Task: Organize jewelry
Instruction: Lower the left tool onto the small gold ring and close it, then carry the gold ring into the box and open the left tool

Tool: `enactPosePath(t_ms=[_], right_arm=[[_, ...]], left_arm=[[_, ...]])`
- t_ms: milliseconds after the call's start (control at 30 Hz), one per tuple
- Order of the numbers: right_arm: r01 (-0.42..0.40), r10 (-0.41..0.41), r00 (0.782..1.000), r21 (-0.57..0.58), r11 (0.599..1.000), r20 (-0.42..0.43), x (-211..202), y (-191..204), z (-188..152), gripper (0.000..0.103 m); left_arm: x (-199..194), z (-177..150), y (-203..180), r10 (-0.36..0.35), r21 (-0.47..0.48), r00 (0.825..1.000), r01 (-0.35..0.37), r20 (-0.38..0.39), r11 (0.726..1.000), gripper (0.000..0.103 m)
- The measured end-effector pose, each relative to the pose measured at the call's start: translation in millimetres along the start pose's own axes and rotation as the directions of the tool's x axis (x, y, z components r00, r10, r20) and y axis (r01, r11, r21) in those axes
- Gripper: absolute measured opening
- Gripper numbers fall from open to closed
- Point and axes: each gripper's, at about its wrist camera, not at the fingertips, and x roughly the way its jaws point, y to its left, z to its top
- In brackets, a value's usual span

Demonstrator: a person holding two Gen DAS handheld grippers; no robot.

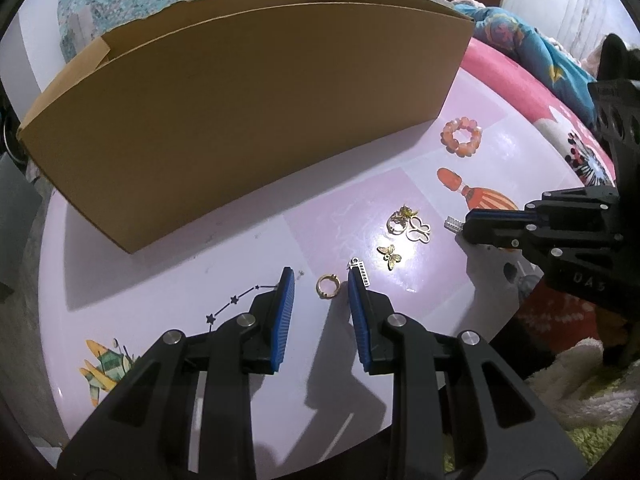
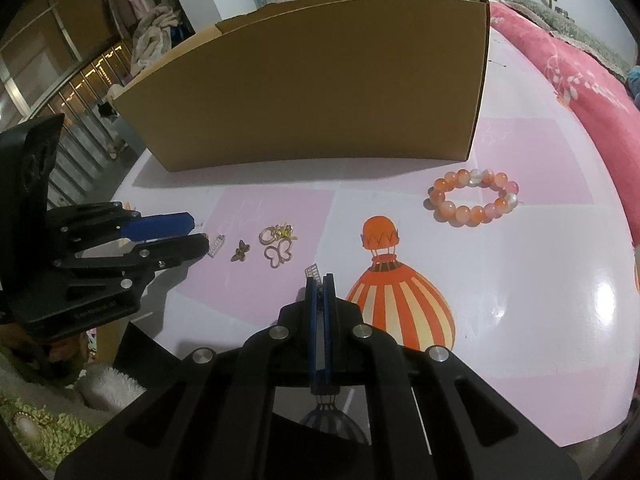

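The table (image 1: 168,276) fills both views, glossy and pale pink, printed with a striped orange balloon (image 2: 400,308). On its far side stands the big open cardboard box (image 1: 256,120), brown and tall-walled.

Down to the tools: the left gripper (image 1: 321,280) hangs low over the table with its blue pads partly apart, and they are not pressing on anything. Between the tips, flat on the table, lies a small gold ring (image 1: 327,285), loose. Just by the right-hand tip of that gripper sits a little silver ladder-shaped charm (image 1: 362,276). Over on the other side, the right gripper (image 2: 319,280) is clamped tight on a second silver ladder charm (image 2: 313,271), whose end pokes out beyond the blue tips.

Now the jewelry on the table: an orange-and-white bead bracelet (image 2: 474,196) lies near the box's right corner, well apart from the rest. Between the two grippers lies a cluster: an open butterfly outline pendant (image 1: 418,230) touching a tangle of gold rings (image 1: 400,218), and just beside them a small gold butterfly (image 1: 390,257).
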Motion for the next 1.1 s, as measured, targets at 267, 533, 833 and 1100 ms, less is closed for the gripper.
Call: enactPosePath(t_ms=[267,533,833,1100], right_arm=[[-0.026,0.026,1.0,0.021,0.999,0.002,-3.5,-6.2,-1.3,0.003],[-0.029,0.029,1.0,0.025,0.999,0.002,-4.3,-8.2,-0.9,0.003],[-0.025,0.025,1.0,0.026,0.999,0.006,-6.7,-7.7,-0.3,0.003],[-0.029,0.029,0.999,0.014,0.999,0.02,-13.6,-4.3,0.5,0.003]], left_arm=[[0.3,1.1,-0.2,0.031,0.028,0.999,-0.031,-0.005,0.999,0.016],[-0.2,0.0,-5.7,0.04,0.06,0.999,-0.039,-0.01,0.997,0.011],[-1.1,-0.9,-6.6,0.032,0.053,0.999,-0.032,0.005,0.998,0.01],[-4.9,-3.1,-8.7,0.011,0.055,1.0,-0.012,0.015,0.998,0.01]])
